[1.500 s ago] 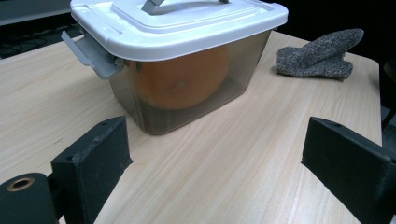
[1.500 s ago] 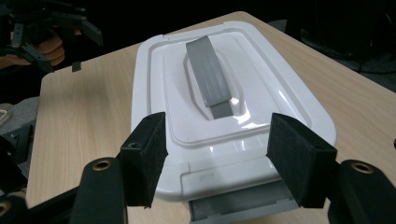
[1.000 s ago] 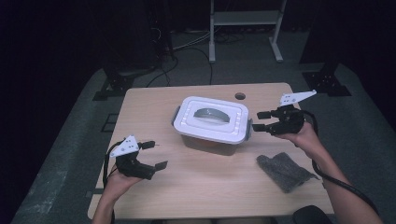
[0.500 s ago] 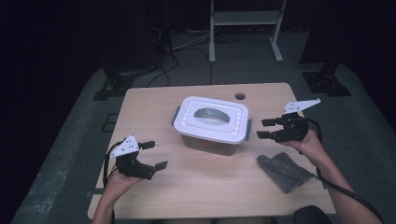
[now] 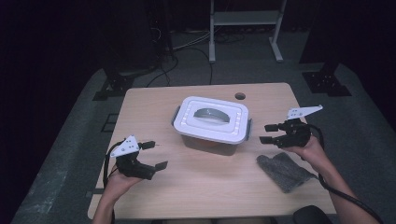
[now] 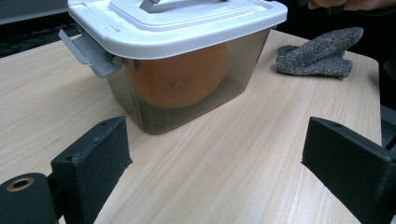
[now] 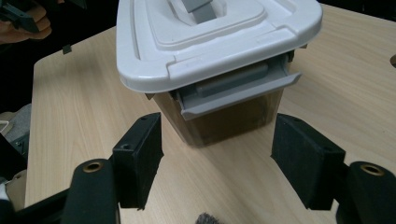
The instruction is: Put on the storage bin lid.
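Note:
A clear-walled box with a white lid [image 5: 211, 122] and a grey handle stands mid-table. Through its wall in the left gripper view, an orange round thing [image 6: 182, 79] lies inside. Its lid [image 7: 210, 37] has a grey latch [image 7: 233, 91] that faces my right gripper [image 7: 219, 135]. That right gripper [image 5: 266, 133] hovers just right of the box, open, with nothing between its jaws. My left gripper [image 5: 156, 155] rests at the table's front left, open and empty, aimed at the box [image 6: 187, 28] from a short way off [image 6: 215, 140].
A grey knitted mitten [image 5: 285, 171] lies on the wooden table [image 5: 187, 186] at the front right, under the right hand; it lies beyond the box [image 6: 322, 53] in the left gripper view. A small round hole [image 5: 240, 96] sits near the table's far edge.
The right gripper has come lower and a little nearer the person, level with the box's right latch. The left gripper, the box and the mitten have not moved.

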`<act>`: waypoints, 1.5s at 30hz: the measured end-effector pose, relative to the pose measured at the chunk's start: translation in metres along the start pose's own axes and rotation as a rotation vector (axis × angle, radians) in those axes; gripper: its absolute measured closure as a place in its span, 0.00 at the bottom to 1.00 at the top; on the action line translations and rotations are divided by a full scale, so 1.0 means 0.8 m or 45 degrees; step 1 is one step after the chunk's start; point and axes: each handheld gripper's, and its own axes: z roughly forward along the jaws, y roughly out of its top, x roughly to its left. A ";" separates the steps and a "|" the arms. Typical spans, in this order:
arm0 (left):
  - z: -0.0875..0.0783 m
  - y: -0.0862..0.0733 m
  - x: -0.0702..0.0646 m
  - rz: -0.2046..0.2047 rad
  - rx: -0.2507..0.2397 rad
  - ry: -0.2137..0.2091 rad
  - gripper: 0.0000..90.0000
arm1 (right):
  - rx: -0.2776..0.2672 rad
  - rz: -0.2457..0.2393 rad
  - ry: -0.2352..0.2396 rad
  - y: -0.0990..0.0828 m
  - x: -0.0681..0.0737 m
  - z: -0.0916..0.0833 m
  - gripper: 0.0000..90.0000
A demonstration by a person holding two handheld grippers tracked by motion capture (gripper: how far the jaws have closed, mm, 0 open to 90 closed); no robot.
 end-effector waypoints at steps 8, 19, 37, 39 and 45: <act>0.001 0.000 0.000 -0.001 0.000 0.000 0.07 | 0.000 0.023 -0.007 -0.013 -0.001 -0.003 0.35; 0.001 0.000 0.000 -0.001 -0.001 -0.001 0.07 | -0.005 0.041 0.004 -0.025 0.002 -0.003 0.34; 0.002 -0.001 -0.001 0.000 0.003 -0.005 0.07 | 0.004 0.077 0.009 -0.050 0.005 0.000 0.33; 0.002 -0.001 -0.001 0.000 0.002 -0.003 0.07 | 0.003 0.074 0.008 -0.052 0.006 0.000 0.33; 0.003 -0.001 -0.001 0.000 0.004 -0.004 0.07 | -0.009 0.076 0.006 -0.057 0.009 -0.001 0.32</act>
